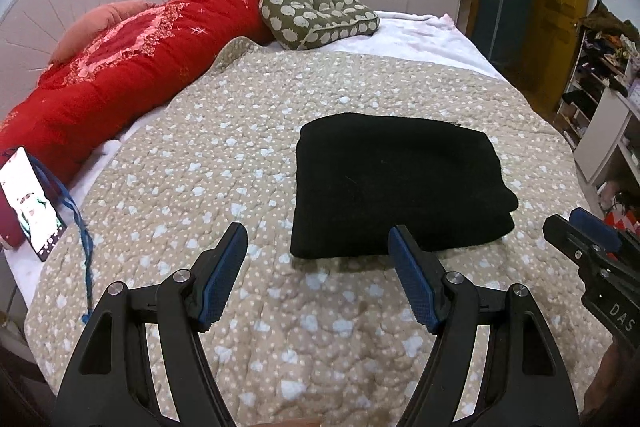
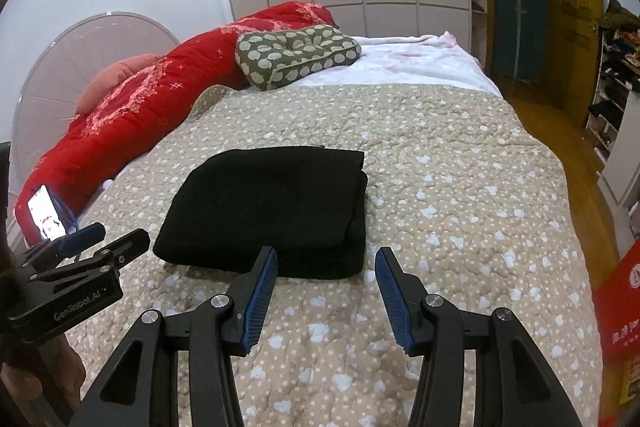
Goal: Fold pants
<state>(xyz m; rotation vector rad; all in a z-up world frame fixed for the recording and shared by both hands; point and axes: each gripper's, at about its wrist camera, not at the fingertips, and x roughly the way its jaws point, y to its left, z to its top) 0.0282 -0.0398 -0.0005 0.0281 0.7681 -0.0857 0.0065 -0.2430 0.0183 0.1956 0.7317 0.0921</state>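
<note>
Black pants (image 1: 396,183) lie folded into a thick rectangular bundle on the beige dotted quilt (image 1: 240,155); they also show in the right wrist view (image 2: 272,207). My left gripper (image 1: 318,233) is open and empty, held above the quilt just short of the bundle's near edge. My right gripper (image 2: 326,255) is open and empty, just short of the bundle's near right corner. The right gripper also shows at the right edge of the left wrist view (image 1: 580,231), and the left gripper shows at the left of the right wrist view (image 2: 108,235).
A red duvet (image 1: 120,67) lies along the left side of the bed by the headboard (image 1: 36,31). A green patterned cushion (image 1: 320,15) sits at the far end. A lit phone (image 1: 30,199) with a blue lanyard lies at the left. Shelves (image 1: 604,87) stand at the right.
</note>
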